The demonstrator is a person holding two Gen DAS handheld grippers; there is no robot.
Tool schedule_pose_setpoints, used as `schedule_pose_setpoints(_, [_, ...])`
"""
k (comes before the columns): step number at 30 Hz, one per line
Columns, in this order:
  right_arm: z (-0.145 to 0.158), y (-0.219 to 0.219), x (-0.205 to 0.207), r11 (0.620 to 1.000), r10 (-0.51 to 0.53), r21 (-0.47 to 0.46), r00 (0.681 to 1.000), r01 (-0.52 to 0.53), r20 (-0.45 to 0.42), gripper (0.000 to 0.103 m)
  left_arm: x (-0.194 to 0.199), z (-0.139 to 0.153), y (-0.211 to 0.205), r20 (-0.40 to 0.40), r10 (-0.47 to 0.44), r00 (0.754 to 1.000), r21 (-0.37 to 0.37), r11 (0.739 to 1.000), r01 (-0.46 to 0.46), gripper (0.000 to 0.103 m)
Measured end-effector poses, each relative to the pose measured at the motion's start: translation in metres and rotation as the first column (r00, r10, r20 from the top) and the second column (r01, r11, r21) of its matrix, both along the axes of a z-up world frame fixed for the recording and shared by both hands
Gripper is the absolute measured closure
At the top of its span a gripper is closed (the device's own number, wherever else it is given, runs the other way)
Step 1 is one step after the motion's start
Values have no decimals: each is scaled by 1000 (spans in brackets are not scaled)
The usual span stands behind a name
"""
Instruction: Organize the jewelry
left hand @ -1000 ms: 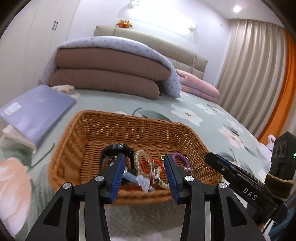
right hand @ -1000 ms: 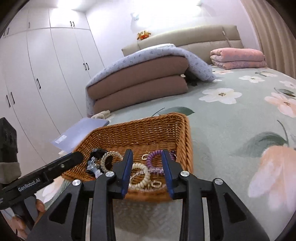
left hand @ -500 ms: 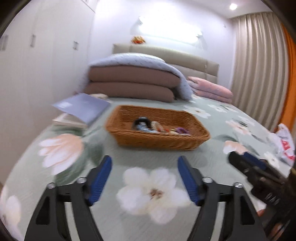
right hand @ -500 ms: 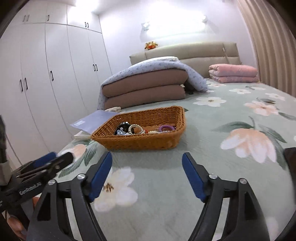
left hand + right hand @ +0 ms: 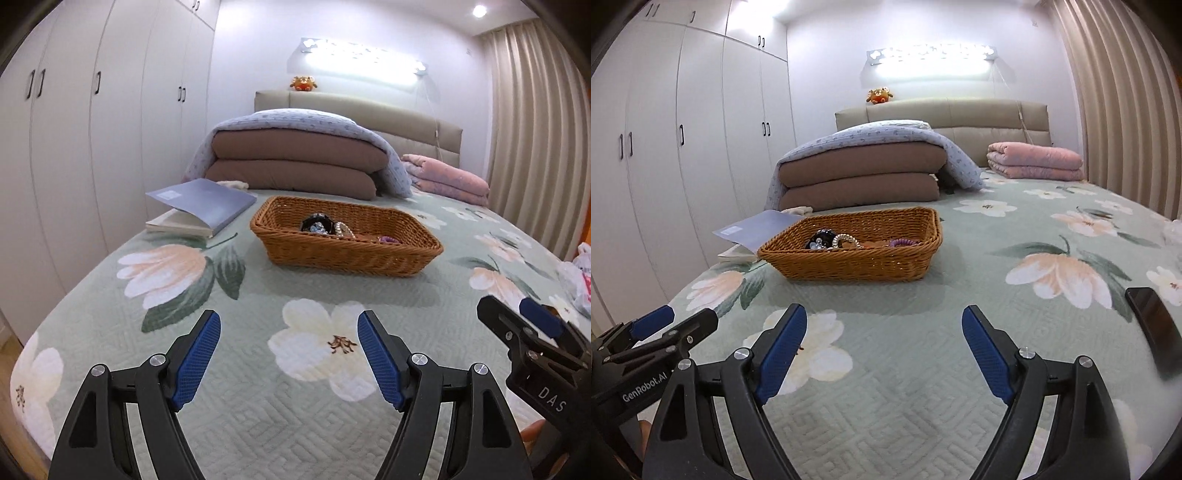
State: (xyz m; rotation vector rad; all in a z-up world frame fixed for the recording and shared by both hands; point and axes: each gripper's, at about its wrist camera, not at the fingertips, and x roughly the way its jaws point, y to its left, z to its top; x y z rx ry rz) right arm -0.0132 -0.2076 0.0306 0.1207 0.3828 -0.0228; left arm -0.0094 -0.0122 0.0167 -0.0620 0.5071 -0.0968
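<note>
- Both grippers have pulled well back from the wicker basket (image 5: 345, 242); a second ago their fingers stood at its near rim over the jewelry, and now a wide stretch of floral bedspread (image 5: 258, 295) lies between them and it.
- The left gripper (image 5: 289, 354) has spread from narrow to wide and holds nothing.
- The right gripper (image 5: 884, 350) is also wide, its jaws opening a touch further, with only quilt between them.
- The jewelry (image 5: 846, 242) sits heaped in the basket: a black watch (image 5: 316, 222), a pale coiled bracelet (image 5: 846, 240), a purple coil band (image 5: 905, 243). Nothing lies loose on the bed, so the sorting looks finished, or at a pause.
- The left view shows the open blue book (image 5: 201, 206) whole beside the basket, and a plastic bag (image 5: 580, 273) at the bed's right edge.
- Only the right view shows the dark phone (image 5: 1154, 330) lying on the quilt, and the pink folded blanket (image 5: 1034, 160) in full.
</note>
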Motion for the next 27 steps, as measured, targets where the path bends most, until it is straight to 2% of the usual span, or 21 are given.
schedule_pose_setpoints(10, [-5, -17, 4, 998, -13, 64, 999, 15, -31, 12, 2, -5, -8, -22, -31, 999, 6, 1000, 31, 25])
schedule_pose_setpoints(21, [-3, 2, -1, 999, -15, -35, 1000, 15, -9, 12, 3, -6, -8, -28, -43, 999, -3, 999, 43, 25])
schedule_pose_setpoints(27, [-3, 4, -1, 999, -15, -50, 1000, 14, -7, 12, 4, -6, -7, -31, -46, 998, -10, 999, 46, 25])
